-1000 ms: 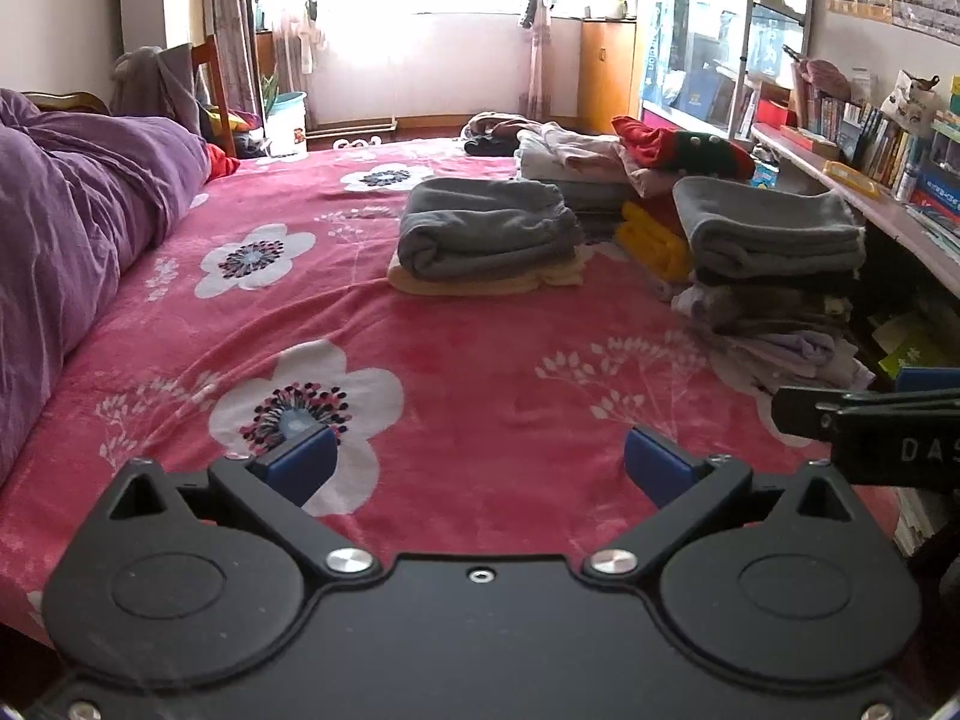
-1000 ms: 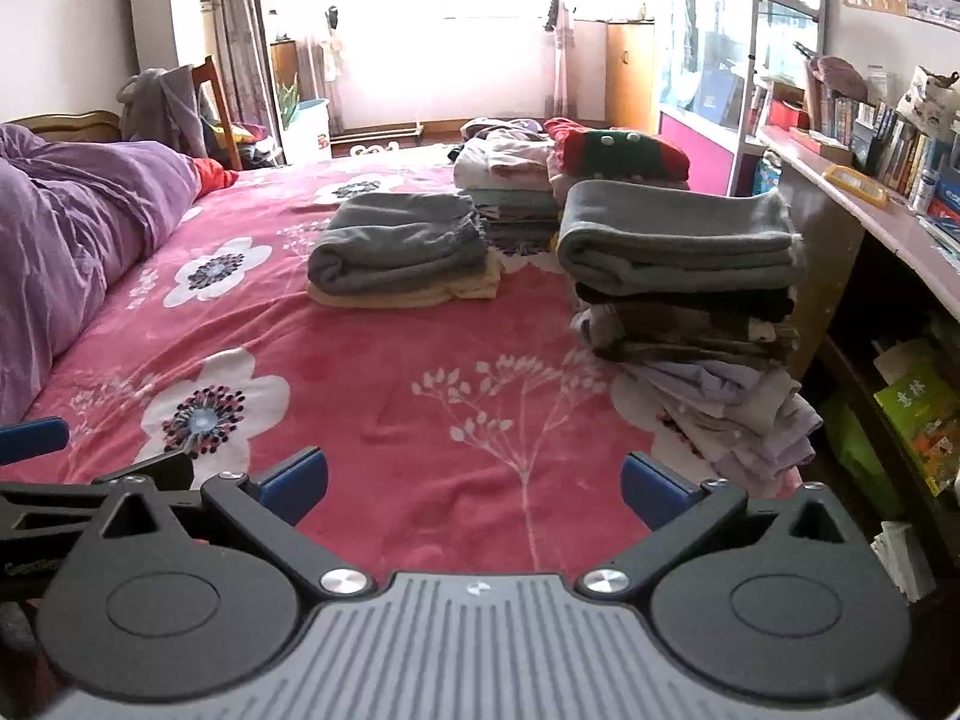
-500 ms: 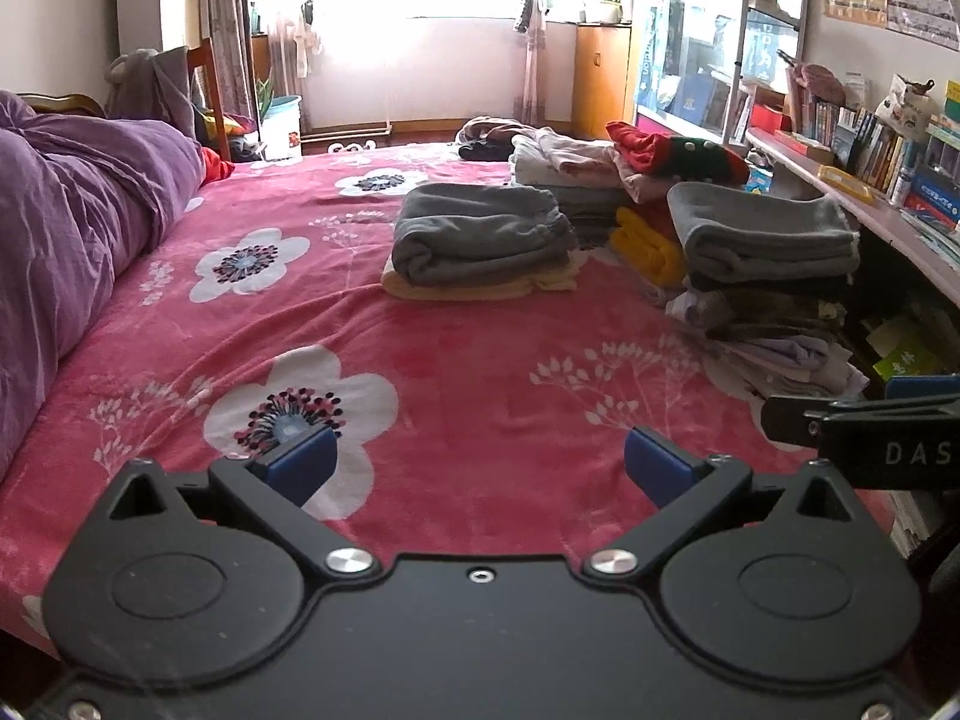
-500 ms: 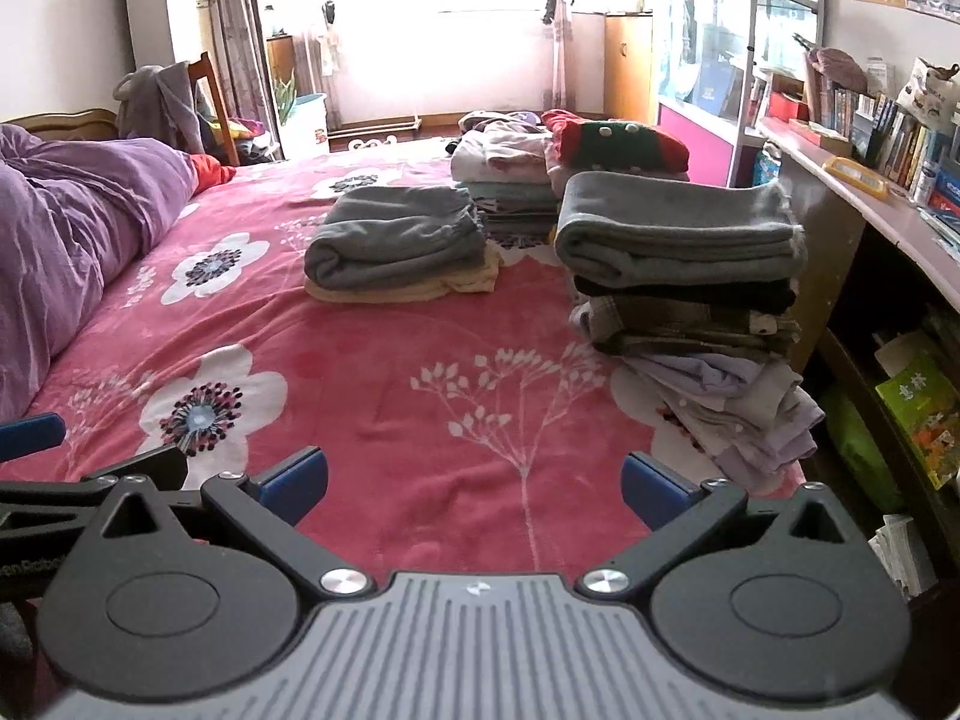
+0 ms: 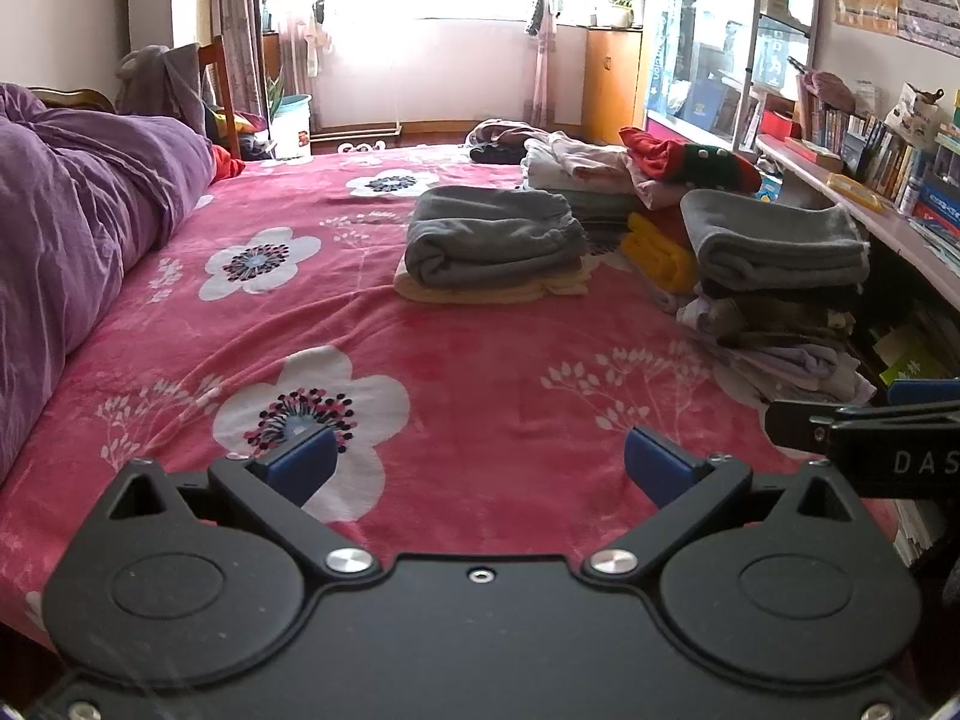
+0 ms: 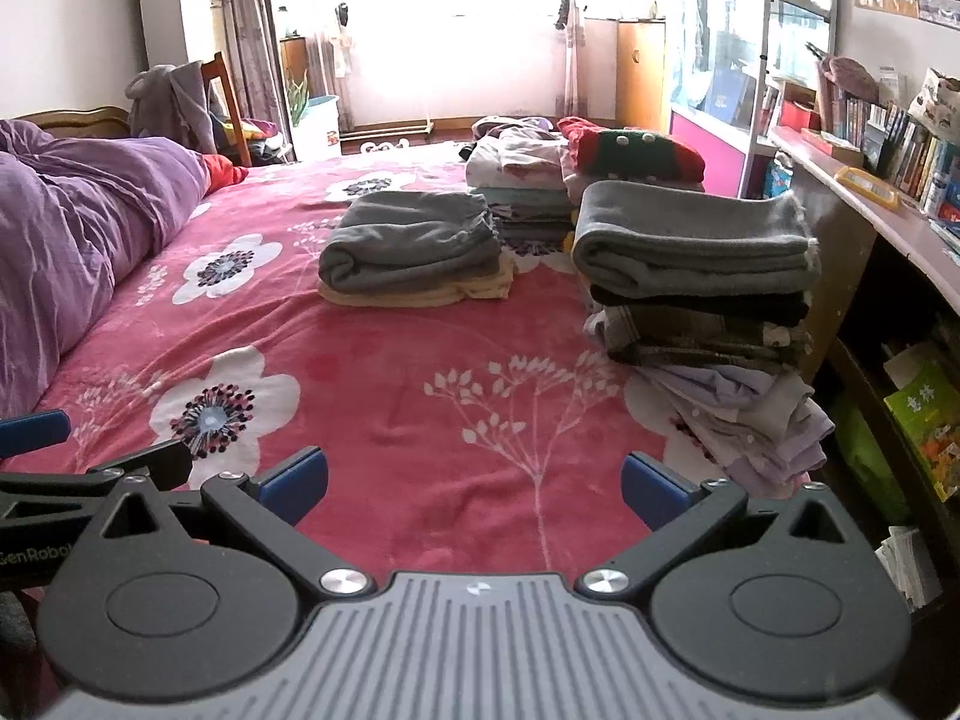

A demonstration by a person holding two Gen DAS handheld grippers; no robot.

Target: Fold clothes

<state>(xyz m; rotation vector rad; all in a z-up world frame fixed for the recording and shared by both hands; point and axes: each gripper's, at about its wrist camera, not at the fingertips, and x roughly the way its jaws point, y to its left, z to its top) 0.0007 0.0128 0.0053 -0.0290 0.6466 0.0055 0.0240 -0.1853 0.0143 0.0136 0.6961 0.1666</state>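
Presently: left gripper (image 5: 477, 468) and right gripper (image 6: 474, 483) both spread wide, holding nothing, above bare bedspread (image 6: 420, 396) | folded clothes stacked ahead: grey bundle (image 6: 414, 246), tall pile (image 6: 702, 300) | fits between garments or finished; whichever, keep stacks square.

white letters "das" show on the black side of the right gripper (image 5: 864, 420) at the right edge of the left wrist view, cut off by the frame. in the right wrist view, "genrobo" reads along the black side of the left gripper (image 6: 90, 450), also cut at the edge. there's print on the green packet (image 6: 927, 420) under the shelf, possibly chinese characters, but it's too small to read, and the same goes for the book spines (image 6: 900, 150).
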